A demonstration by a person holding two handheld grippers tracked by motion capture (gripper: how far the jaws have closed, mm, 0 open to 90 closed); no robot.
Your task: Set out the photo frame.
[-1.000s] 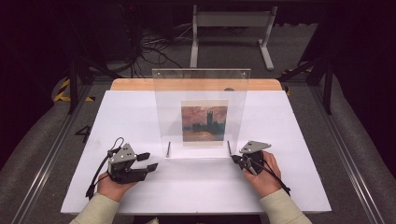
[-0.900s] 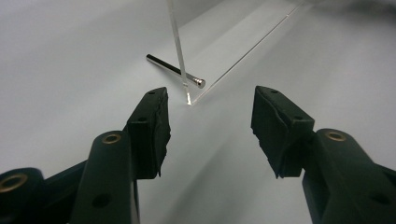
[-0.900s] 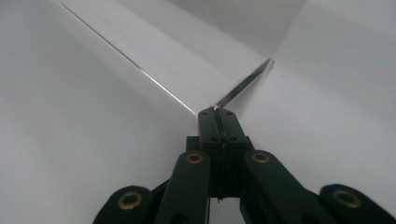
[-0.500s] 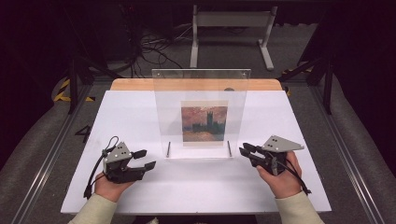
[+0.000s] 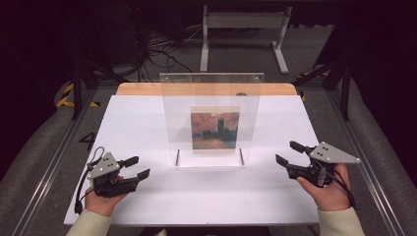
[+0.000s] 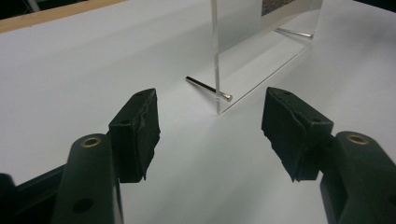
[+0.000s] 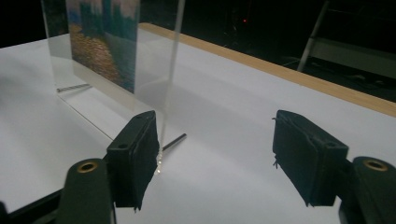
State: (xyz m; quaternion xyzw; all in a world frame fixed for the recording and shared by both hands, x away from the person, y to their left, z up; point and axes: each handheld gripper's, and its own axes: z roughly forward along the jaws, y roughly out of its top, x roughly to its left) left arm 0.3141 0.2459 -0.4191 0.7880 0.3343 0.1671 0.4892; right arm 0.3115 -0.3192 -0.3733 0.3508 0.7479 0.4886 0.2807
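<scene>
The acrylic frame (image 5: 211, 118) stands upright between my left gripper (image 5: 138, 167) and right gripper (image 5: 286, 153); both jaws have just been opening and hold nothing, the left gripper a little nearer.

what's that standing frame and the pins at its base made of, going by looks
Standing frame: looks like clear acrylic or glass, glossy; the table shows through it and its cut edge shines in the left gripper view. It holds a painted print, apparently matte paper. Pins: seemingly polished metal, thin silver rods with bright glints.
</scene>
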